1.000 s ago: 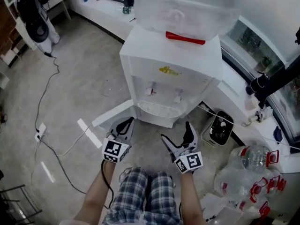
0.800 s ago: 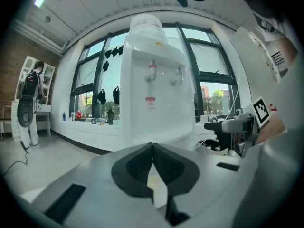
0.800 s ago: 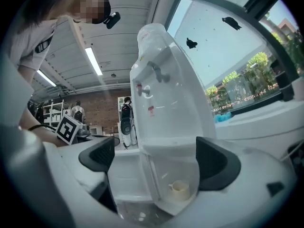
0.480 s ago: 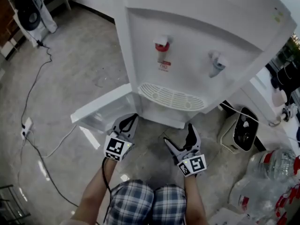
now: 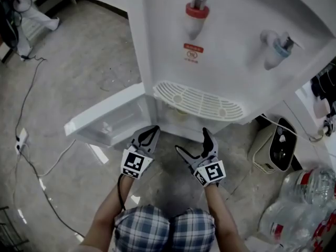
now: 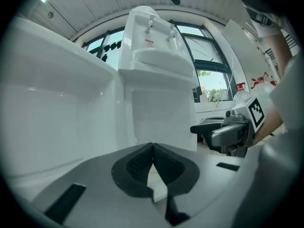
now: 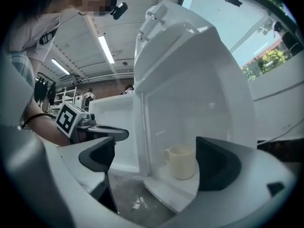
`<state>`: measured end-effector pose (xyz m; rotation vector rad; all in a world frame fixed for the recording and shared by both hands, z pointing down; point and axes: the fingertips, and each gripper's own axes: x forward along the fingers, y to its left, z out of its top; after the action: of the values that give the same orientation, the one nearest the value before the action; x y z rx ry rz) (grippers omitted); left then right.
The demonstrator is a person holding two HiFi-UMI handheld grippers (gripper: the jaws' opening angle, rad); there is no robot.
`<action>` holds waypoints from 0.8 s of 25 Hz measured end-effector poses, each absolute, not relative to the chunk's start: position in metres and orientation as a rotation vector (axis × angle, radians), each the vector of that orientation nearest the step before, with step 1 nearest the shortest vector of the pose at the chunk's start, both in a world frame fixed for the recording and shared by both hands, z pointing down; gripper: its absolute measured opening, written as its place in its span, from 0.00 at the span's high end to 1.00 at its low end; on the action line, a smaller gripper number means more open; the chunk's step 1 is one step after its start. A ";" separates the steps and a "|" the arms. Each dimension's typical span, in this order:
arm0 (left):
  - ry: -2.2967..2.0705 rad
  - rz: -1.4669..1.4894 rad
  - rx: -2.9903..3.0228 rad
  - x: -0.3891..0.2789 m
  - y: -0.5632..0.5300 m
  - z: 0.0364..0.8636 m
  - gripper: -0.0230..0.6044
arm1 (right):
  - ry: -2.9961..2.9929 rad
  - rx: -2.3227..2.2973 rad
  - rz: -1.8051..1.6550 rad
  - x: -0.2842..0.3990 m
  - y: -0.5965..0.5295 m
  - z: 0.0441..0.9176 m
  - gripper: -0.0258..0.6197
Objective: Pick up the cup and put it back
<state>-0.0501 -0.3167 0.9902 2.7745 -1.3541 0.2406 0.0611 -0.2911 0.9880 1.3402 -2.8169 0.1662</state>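
The tall white water dispenser (image 5: pixel 226 46) fills the scene, red tap (image 5: pixel 194 12) and blue tap (image 5: pixel 278 43) up top, and down at floor level its cabinet door (image 5: pixel 105 117) is swung wide open to the left. That exposes the low compartment (image 7: pixel 190 103) under the drip grille (image 5: pixel 199 101), and that's where the action is. Both grippers hover just in front of the opening, near each other. The left gripper (image 5: pixel 151 133) has its jaws pressed together with nothing between them, so it looks like a bystander here. The right gripper (image 5: pixel 191 140) has its jaws spread wide and holds nothing, and it's lined up nicely: its own view frames the cup (image 7: pixel 182 161) between the two jaws, though the cup sits apart from them. The cup is a small cream mug standing upright on the compartment floor near the front edge, with its handle (image 7: pixel 167 154) turned toward the door side. It looks like glazed ceramic, so I'd expect it to be stiff, moderately light if empty, a bit slick under the jaws, and likely to chip if knocked against the compartment wall. The best hold seems to be across the round body, mid-height, jaws clear of the handle, squeezing firmly and lifting straight.
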 end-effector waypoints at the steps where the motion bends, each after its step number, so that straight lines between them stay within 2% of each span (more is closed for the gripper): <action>1: -1.350 0.245 2.773 -0.049 -0.317 0.991 0.92 | -2.801 1.364 0.179 0.060 -0.297 0.994 0.14; 9: -1.351 0.250 2.751 -0.050 -0.317 0.995 0.92 | -2.603 1.598 0.181 0.064 -0.349 1.024 0.14; 20: -1.370 0.262 2.760 -0.049 -0.317 0.988 0.92 | -2.411 1.654 0.219 0.054 -0.408 1.059 0.14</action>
<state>-0.0493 -0.3172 0.9876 2.7599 -1.3699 0.2617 0.0537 -0.4082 1.0587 1.6541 -2.4109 0.2188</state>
